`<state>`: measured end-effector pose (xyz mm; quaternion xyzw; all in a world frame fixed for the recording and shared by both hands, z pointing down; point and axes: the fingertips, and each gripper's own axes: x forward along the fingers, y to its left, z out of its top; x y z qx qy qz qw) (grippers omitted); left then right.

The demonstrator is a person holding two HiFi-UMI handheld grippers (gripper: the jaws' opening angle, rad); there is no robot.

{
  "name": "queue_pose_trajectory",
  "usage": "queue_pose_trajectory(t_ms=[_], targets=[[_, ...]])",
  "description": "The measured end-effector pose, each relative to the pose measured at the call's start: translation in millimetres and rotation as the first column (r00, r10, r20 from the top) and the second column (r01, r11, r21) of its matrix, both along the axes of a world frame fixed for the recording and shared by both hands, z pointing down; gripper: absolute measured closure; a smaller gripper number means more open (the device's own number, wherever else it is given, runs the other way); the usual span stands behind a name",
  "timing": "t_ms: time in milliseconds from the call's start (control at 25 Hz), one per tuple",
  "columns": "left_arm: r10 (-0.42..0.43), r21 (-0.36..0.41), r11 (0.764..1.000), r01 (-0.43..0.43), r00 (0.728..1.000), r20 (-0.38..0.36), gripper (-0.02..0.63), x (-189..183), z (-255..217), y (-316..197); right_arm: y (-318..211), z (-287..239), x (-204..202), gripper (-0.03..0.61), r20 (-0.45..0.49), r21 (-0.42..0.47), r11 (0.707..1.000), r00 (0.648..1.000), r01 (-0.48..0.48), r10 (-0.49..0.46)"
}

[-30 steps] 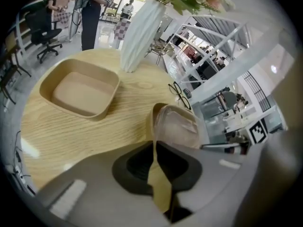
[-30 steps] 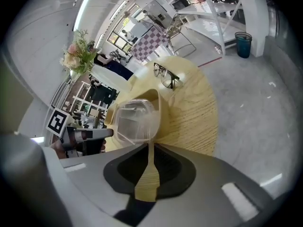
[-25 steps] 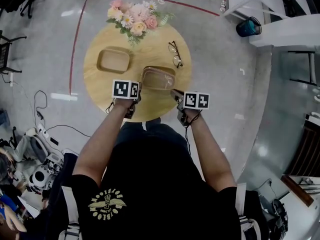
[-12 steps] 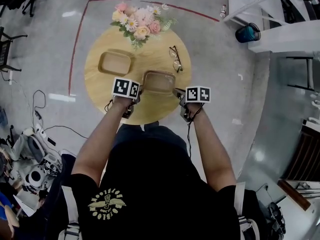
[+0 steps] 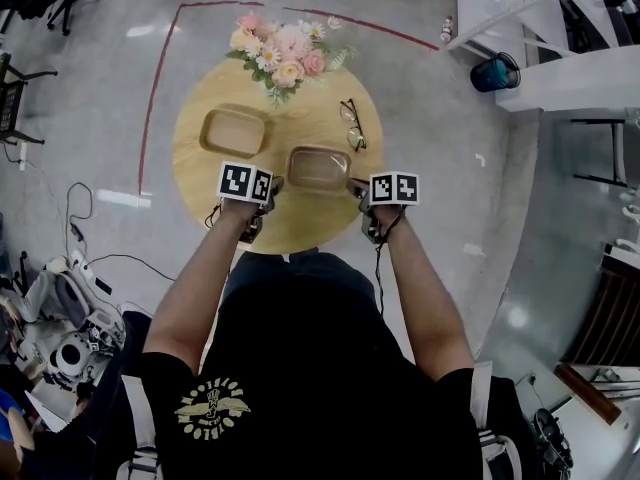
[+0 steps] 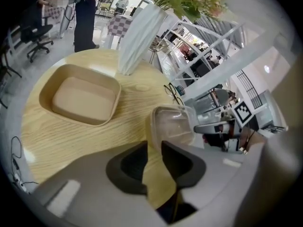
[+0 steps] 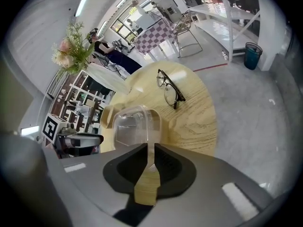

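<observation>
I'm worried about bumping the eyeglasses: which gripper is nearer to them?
Right. The right gripper grips the lidded box at its edge nearest the eyeglasses; the left gripper grips the opposite edge, farther away.

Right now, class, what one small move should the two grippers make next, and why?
Probably raise both together, keeping them level. The left gripper and the right gripper are each shut on opposite rims of the lidded tray, so moving one alone would likely tilt or twist it.

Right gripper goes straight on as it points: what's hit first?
The right gripper is shut on the tray rim; straight on it would likely meet the clear lid first. Past that, depth is unclear.
</observation>
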<state>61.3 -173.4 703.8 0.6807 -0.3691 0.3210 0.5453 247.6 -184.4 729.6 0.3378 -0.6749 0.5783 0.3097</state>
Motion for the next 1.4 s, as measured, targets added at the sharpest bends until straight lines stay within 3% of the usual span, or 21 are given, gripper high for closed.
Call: queue_pose_trajectory(t_ms=[360,520,680,800,880,1000,1080,1200,1400], targets=[[-0.003,0.045,0.999,0.004,1.0,-0.016,0.532,-11,-20,5,-3,-11,12,0.445,-0.052,0.051,0.998,0.998,-0.042,0.044],[-0.038,0.18,0.982,0.048,0.998,-0.055,0.573,-16,-60,-1,-6,-51,15,0.448,-0.07,0.2,0.98,0.997,-0.022,0.036],[-0.054,0.395,0.915,0.085,0.995,-0.089,0.611,-18,-131,-17,-7,-111,4,0.457,-0.05,0.357,0.934,0.999,0.005,0.014],[-0.048,0.549,0.832,0.085,0.996,-0.08,0.612,-16,-185,-25,-11,-158,-4,0.514,-0.03,0.474,0.88,0.999,-0.004,0.021],[-0.048,0.649,0.757,0.081,0.997,-0.068,0.612,-15,-220,-29,-14,-190,-11,0.572,-0.006,0.562,0.827,1.0,-0.019,0.027],[-0.056,0.764,0.641,0.08,0.997,-0.057,0.612,-12,-270,-30,-16,-238,-20,0.578,0.047,0.669,0.742,0.999,-0.048,0.023],[-0.063,0.825,0.56,0.078,0.997,-0.051,0.612,-10,-302,-27,-15,-274,-25,0.578,0.081,0.739,0.671,0.997,-0.063,0.004],[-0.079,0.898,0.435,0.069,0.996,-0.038,0.612,-7,-348,-19,-12,-331,-29,0.578,0.111,0.837,0.542,0.993,-0.077,-0.03],[-0.12,0.974,0.218,0.057,0.992,-0.031,0.612,-7,-424,3,0,-413,-30,0.578,0.163,0.928,0.351,0.983,-0.124,-0.084]])
